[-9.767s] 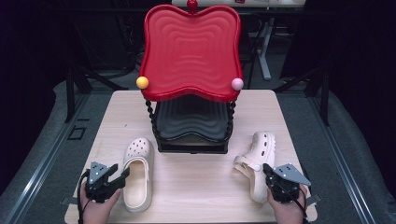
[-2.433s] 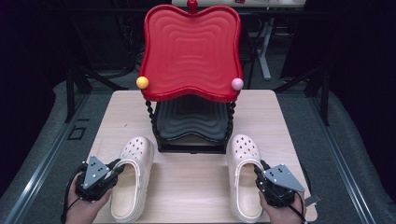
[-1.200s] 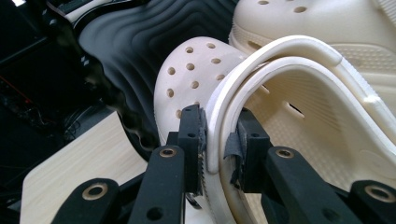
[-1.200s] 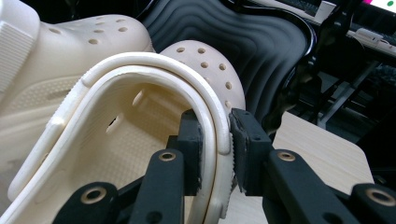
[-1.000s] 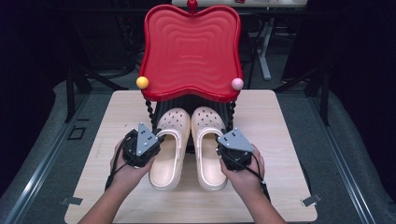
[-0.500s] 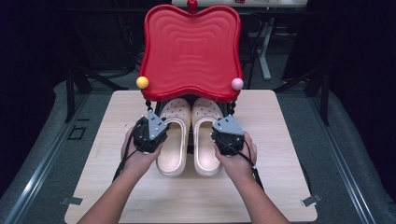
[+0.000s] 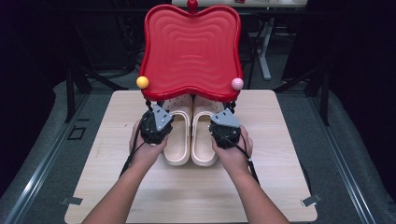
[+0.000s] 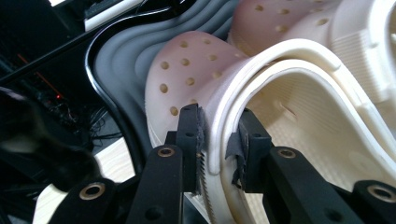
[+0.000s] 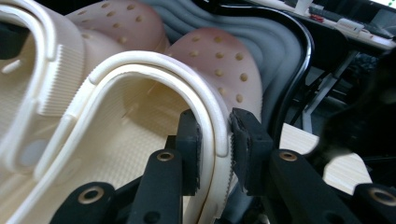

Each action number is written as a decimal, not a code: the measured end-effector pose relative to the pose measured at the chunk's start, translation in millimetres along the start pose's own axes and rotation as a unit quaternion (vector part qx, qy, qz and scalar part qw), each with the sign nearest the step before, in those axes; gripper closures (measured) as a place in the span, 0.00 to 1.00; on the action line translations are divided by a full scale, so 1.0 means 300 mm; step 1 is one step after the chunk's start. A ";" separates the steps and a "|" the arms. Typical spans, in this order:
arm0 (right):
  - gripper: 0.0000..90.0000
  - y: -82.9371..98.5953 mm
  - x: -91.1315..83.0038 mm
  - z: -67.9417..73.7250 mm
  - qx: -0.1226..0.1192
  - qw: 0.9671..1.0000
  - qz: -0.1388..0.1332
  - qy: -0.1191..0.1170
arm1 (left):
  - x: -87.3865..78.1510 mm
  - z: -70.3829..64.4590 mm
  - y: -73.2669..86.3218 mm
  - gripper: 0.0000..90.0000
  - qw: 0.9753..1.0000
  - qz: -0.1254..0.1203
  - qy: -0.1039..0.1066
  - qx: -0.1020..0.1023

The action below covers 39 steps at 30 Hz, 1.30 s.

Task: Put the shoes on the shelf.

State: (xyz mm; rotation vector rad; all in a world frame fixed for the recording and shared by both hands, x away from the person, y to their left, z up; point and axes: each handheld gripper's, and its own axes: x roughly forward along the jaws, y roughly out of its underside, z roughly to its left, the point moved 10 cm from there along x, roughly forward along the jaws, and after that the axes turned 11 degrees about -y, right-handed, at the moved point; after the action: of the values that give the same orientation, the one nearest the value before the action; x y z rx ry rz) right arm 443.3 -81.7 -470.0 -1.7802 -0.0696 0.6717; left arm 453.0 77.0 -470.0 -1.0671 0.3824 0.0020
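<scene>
Two cream perforated clogs lie side by side, toes under the red upper tray (image 7: pixel 191 46) of a two-tier stand, on its dark lower tray (image 8: pixel 116 56). My left gripper (image 7: pixel 155 125) is shut on the outer rim of the left clog (image 7: pixel 179 135); its jaws pinch that side wall (image 8: pixel 215 140). My right gripper (image 7: pixel 225 129) is shut on the outer rim of the right clog (image 7: pixel 203 137), with the wall (image 9: pixel 214 135) between its jaws. The toes are hidden under the red tray in the high view.
The stand has beaded black posts, a yellow ball (image 7: pixel 142 82) and a pink ball (image 7: pixel 237 84) at the red tray's front corners. The wooden table (image 7: pixel 289 140) has bare surface left, right and in front. Dark floor and table legs lie beyond.
Both grippers have carried the clogs from the table's front corners to the middle and pushed them forward, toes sliding under the red tray onto the lower tray.
</scene>
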 end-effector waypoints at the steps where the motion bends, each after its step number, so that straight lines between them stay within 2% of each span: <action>1: 0.81 0.000 0.000 0.000 0.000 1.000 0.000 0.000 | 0.000 0.000 0.000 0.82 1.000 0.000 0.000 0.000; 2: 0.81 0.003 0.006 0.002 -0.013 1.000 -0.001 0.007 | -0.002 -0.005 0.000 0.82 1.000 -0.005 -0.006 0.003; 4: 0.80 0.005 0.005 0.003 -0.015 1.000 0.001 0.006 | -0.004 -0.006 0.000 0.81 1.000 -0.008 -0.005 0.001; 7: 0.78 0.005 -0.004 0.017 -0.004 1.000 -0.007 -0.006 | -0.009 -0.012 -0.001 0.77 0.999 -0.017 0.013 -0.024; 9: 0.78 0.006 -0.005 0.020 0.000 1.000 -0.007 -0.008 | -0.009 -0.014 0.000 0.73 0.999 -0.017 0.014 -0.023; 12: 0.78 0.007 -0.007 0.020 0.007 1.000 -0.007 -0.012 | -0.011 -0.012 -0.001 0.73 1.000 -0.019 0.013 -0.009; 14: 0.77 0.010 -0.010 0.014 0.018 1.000 -0.005 -0.019 | -0.014 -0.010 0.000 0.75 0.999 -0.021 0.026 -0.012; 15: 0.77 0.010 -0.010 0.014 0.018 1.000 -0.005 -0.019 | -0.014 -0.010 0.000 0.76 0.999 -0.021 0.026 -0.012; 16: 0.77 0.013 -0.012 0.011 0.019 1.000 -0.002 -0.021 | -0.017 -0.015 0.000 0.76 0.999 -0.024 0.025 0.002; 17: 0.77 0.013 -0.012 0.011 0.019 1.000 -0.002 -0.021 | -0.017 -0.015 0.000 0.76 0.999 -0.024 0.025 0.002; 19: 0.77 0.012 -0.011 0.009 0.035 0.999 -0.003 -0.028 | -0.019 -0.025 -0.003 0.76 1.000 -0.023 0.021 0.000; 21: 0.77 0.013 -0.012 0.009 0.033 0.999 0.000 -0.026 | -0.019 -0.028 -0.005 0.73 1.000 -0.024 0.021 0.000; 23: 0.77 0.012 -0.011 0.014 0.025 0.999 -0.001 -0.021 | -0.018 -0.033 -0.011 0.71 0.999 -0.028 0.025 -0.009; 24: 0.76 0.012 -0.011 0.017 0.024 0.999 -0.001 -0.022 | -0.017 -0.037 -0.009 0.70 0.999 -0.022 0.031 -0.014; 26: 0.71 0.008 -0.014 0.027 0.024 0.999 -0.005 -0.031 | -0.016 -0.039 -0.009 0.67 0.999 -0.025 0.029 -0.016; 29: 0.71 0.008 -0.015 0.027 0.024 0.999 -0.006 -0.034 | -0.017 -0.038 -0.008 0.65 0.999 -0.026 0.032 -0.020; 35: 0.64 0.012 -0.021 0.035 0.013 0.999 -0.008 -0.041 | -0.020 -0.041 -0.009 0.59 0.998 -0.027 0.047 -0.044; 36: 0.62 0.011 -0.025 0.040 0.011 0.999 -0.016 -0.045 | -0.024 -0.040 -0.012 0.57 0.997 -0.029 0.049 -0.046; 39: 0.61 0.014 -0.027 0.039 0.013 0.999 -0.015 -0.048 | -0.028 -0.039 -0.014 0.55 0.997 -0.031 0.049 -0.047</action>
State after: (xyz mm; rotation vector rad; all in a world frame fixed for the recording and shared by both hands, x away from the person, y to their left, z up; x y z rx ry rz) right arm 429.9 -76.0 -472.3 -1.7195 -0.1512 0.7334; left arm 442.3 66.6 -468.9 -1.1740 0.4406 -0.0879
